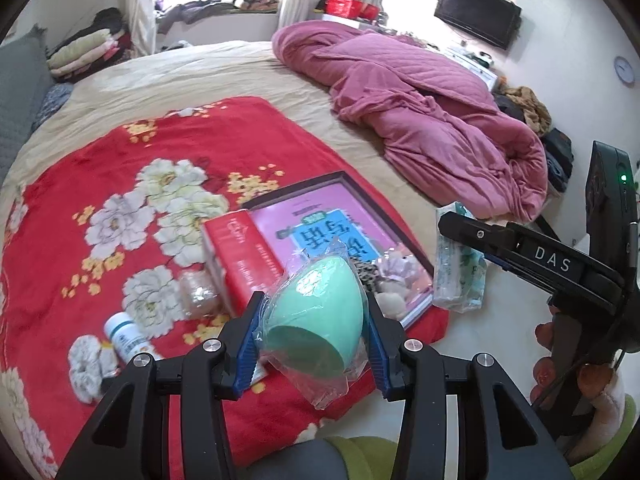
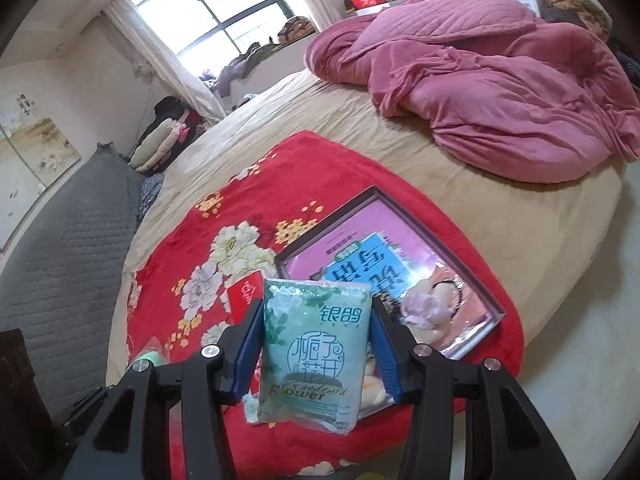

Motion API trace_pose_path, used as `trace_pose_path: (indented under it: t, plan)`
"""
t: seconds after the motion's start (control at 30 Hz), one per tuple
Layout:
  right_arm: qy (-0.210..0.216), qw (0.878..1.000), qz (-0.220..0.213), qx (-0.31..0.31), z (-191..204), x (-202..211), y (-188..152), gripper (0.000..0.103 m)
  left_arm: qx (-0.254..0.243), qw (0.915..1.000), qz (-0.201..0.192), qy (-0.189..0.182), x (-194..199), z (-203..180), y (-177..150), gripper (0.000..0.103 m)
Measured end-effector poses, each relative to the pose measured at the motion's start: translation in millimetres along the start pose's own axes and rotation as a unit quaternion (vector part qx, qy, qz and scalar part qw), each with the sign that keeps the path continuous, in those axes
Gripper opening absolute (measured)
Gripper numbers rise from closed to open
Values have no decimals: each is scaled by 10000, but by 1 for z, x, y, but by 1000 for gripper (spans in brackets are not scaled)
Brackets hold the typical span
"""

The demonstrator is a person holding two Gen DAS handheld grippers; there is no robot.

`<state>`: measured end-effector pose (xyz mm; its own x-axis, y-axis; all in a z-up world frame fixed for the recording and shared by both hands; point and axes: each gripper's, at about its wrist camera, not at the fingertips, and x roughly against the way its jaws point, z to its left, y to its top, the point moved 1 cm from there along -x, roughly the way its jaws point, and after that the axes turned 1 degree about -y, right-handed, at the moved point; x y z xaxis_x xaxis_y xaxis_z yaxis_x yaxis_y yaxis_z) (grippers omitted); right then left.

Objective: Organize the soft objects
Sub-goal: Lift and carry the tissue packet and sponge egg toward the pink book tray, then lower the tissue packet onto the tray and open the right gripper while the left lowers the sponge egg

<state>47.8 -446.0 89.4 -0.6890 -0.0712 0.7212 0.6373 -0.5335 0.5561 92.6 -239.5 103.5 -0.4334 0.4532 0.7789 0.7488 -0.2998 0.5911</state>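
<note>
Two soft, light items: left gripper [image 1: 316, 320] pinches mint-green egg-shaped sponge in crinkly plastic wrap [image 1: 316, 320] mid-body, slippery film; right gripper [image 2: 316, 344] clamps pale-green soft tissue pack [image 2: 314, 354] by its sides, squashy.

We see a bed [image 1: 168, 76] covered by a beige sheet, with a red flowered blanket [image 1: 100, 184] spread over its near part. A crumpled pink quilt [image 1: 420, 120] lies heaped toward the far side. On the blanket rest a red book [image 1: 240, 256] and, touching it, a shallow framed tray [image 2: 376, 196] with a pink lining. A small white bottle [image 1: 126, 336] lies near the blanket's edge; its label is too blurred for us to read. A black television [image 1: 478, 14] hangs on the wall, a round clock [image 1: 624, 70] beside it.
</note>
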Motion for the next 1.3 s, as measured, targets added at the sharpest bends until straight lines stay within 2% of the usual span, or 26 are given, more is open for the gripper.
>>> trace_pose_path:
  t: [0.5, 0.9, 1.3]
  plan:
    - [-454, 9983, -89, -344, -54, -9, 15, 50, -259, 9985, 428, -207, -64, -35, 12, 48]
    - [-900, 9949, 164, -432, -91, -42, 11, 50, -324, 9959, 804, -240, -118, -49, 12, 48]
    - [-1139, 9904, 438, -649, -122, -75, 2, 51, -301, 9927, 1128, -290, -159, -53, 7, 48]
